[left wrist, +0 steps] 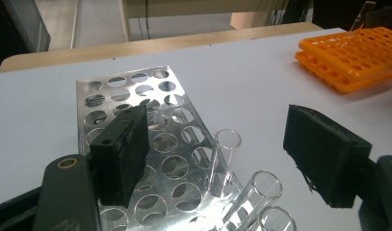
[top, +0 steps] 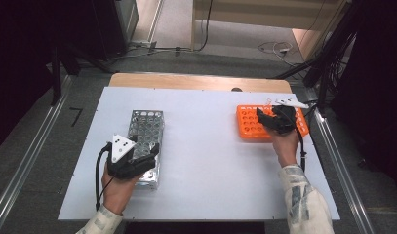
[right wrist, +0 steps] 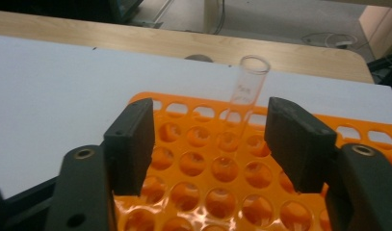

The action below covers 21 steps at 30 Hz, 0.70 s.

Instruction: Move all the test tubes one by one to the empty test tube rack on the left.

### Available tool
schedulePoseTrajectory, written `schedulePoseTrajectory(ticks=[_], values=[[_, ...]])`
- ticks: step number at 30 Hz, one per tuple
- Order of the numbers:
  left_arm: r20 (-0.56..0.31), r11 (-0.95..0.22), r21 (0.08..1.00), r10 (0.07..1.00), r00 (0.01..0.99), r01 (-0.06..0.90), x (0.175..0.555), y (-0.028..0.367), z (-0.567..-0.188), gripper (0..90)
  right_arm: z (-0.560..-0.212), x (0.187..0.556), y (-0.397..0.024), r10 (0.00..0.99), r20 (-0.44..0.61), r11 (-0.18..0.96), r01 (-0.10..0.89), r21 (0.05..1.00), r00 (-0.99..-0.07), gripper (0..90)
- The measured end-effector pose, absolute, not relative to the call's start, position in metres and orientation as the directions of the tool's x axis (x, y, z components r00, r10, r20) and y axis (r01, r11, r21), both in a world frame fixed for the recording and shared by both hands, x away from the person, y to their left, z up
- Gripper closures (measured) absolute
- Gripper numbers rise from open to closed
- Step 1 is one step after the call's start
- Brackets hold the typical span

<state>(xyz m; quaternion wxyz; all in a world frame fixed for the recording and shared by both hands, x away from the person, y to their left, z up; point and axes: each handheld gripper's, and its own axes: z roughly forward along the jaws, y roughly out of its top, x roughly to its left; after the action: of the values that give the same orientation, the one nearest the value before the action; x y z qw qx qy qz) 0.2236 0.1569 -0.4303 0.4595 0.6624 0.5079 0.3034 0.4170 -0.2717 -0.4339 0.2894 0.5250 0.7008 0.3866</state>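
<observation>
Here, the left gripper is hovering over the metal rack, jaws apart, clear tubes standing between them untouched. The right gripper is hanging over the orange rack, jaws apart, one test tube standing upright in a hole beyond them.

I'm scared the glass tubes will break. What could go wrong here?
The right gripper is open above the orange rack, with one glass tube standing just beyond its jaws. A careless nudge might tip or crack it.

By the left gripper, open over the metal rack, several tubes lean loosely. A jaw bumping them could knock them out.
</observation>
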Motion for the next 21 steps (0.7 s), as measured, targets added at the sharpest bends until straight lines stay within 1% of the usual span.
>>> schedulePoseTrajectory(ticks=[3, 6, 13, 18, 21], values=[[-0.066, -0.059, 0.918, 0.952, 0.299, 0.392, 0.223, 0.157, -0.43, 23.9, -0.439, 0.427, -0.274, 0.967, -0.013, 0.15, 0.526, 0.837, -0.256, 40.1], [-0.066, -0.06, 0.918, 0.951, 0.301, 0.393, 0.223, 0.157, -0.43, 24.0, -0.445, 0.435, -0.276, 0.97, -0.004, 0.136, 0.533, 0.835, -0.242, 43.3], [-0.071, -0.057, 0.917, 0.951, 0.301, 0.395, 0.224, 0.158, -0.43, 24.1, -0.454, 0.444, -0.275, 0.969, -0.004, 0.138, 0.531, 0.836, -0.245, 49.3], [-0.069, -0.063, 0.915, 0.948, 0.31, 0.398, 0.224, 0.157, -0.431, 24.0, -0.457, 0.448, -0.273, 0.973, -0.003, 0.131, 0.537, 0.833, -0.233, 56.3], [-0.069, -0.063, 0.916, 0.948, 0.31, 0.396, 0.224, 0.156, -0.431, 24.1, -0.459, 0.45, -0.272, 0.973, 0.008, 0.121, 0.545, 0.83, -0.229, 59.0]])
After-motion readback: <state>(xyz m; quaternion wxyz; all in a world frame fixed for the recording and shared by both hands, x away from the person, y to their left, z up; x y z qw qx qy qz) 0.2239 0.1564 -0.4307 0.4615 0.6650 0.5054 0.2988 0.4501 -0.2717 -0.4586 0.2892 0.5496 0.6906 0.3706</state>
